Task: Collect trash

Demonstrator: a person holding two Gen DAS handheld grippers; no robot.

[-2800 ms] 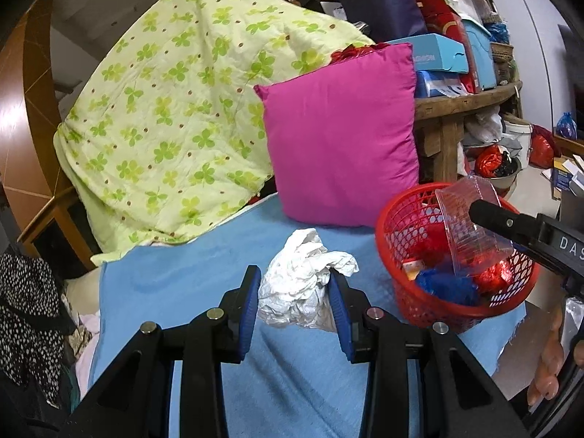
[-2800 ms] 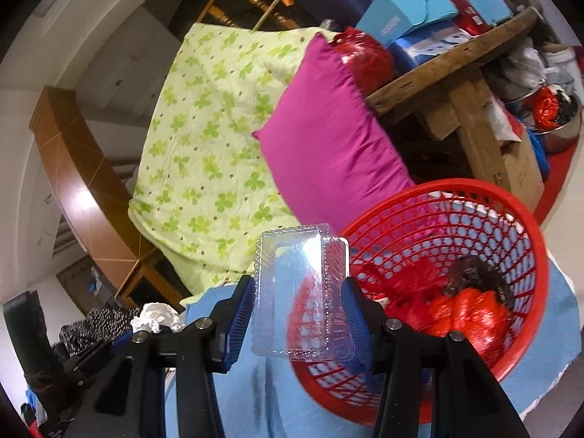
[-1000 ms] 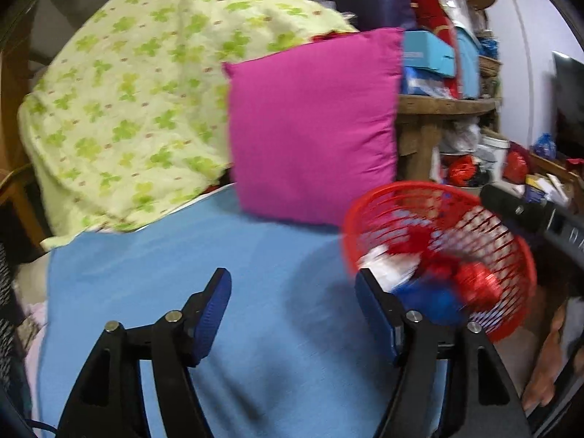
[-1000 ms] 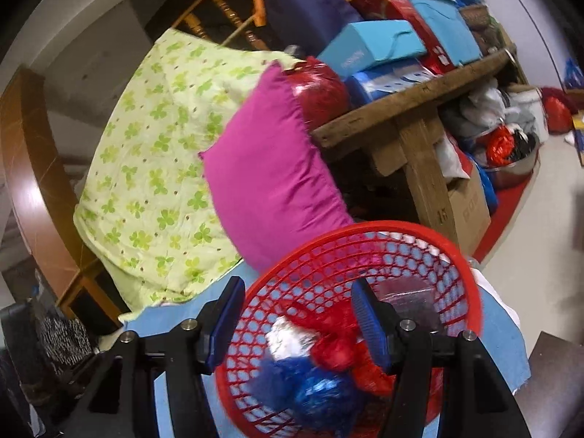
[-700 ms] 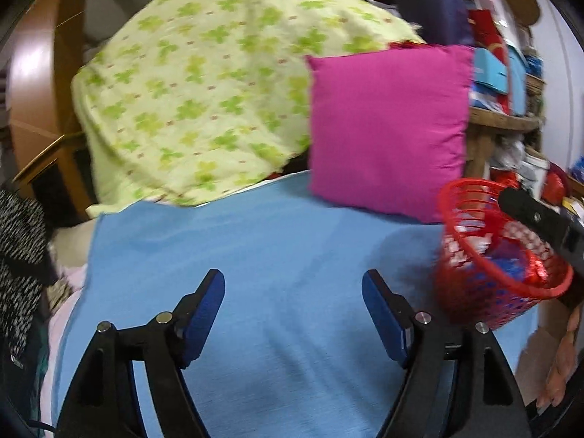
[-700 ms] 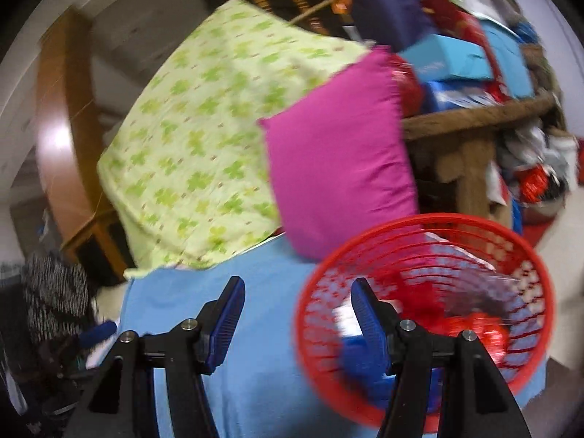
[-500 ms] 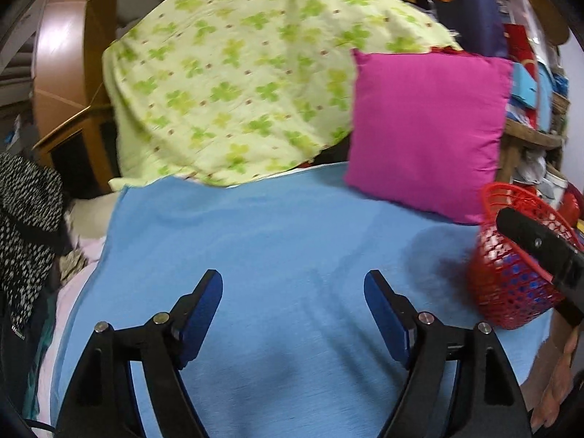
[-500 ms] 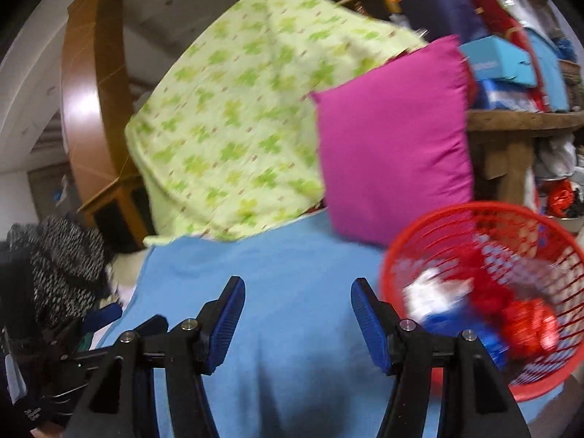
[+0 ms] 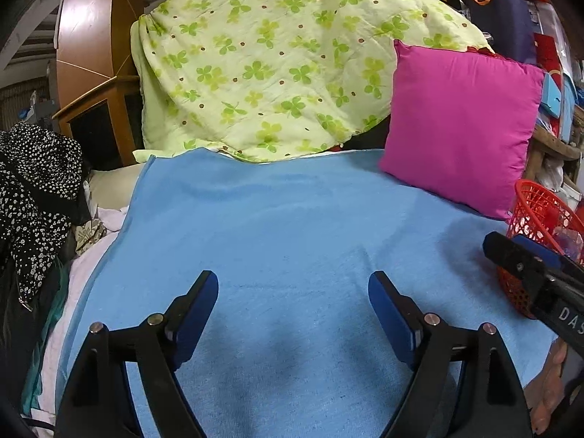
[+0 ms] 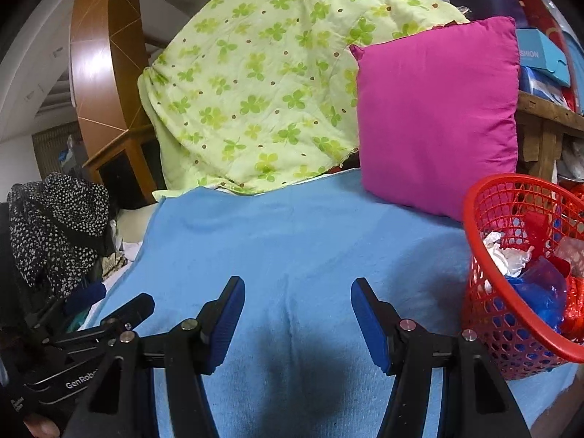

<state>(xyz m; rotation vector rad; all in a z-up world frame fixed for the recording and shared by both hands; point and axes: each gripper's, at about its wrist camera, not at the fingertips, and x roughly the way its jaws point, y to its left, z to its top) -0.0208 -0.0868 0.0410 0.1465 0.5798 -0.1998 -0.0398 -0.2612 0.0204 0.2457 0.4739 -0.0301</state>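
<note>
now, over on the far left a black dotted garment (image 10: 54, 226) lies heaped beside the bed, next to a wooden cabinet (image 9: 98, 109). the clover-print quilt (image 9: 292, 58) is draped up at the back, and the blue blanket (image 9: 292, 237) spreads flat in front of it. the left gripper (image 9: 292, 292) hangs over the blanket's near part, its blue-padded fingers spread wide with nothing between them. the right gripper (image 10: 295, 299) sits just to its right, likewise splayed and empty, above the same cloth. a magenta cushion (image 10: 438, 116) leans upright at the blanket's right rear. the red mesh basket (image 10: 511, 332) stands at the blanket's right edge, near the right gripper and to its right, not touching it. inside lie the crumpled white paper (image 10: 505, 255), a blue bag (image 10: 540, 295) and red wrappers (image 10: 575, 310).
</note>
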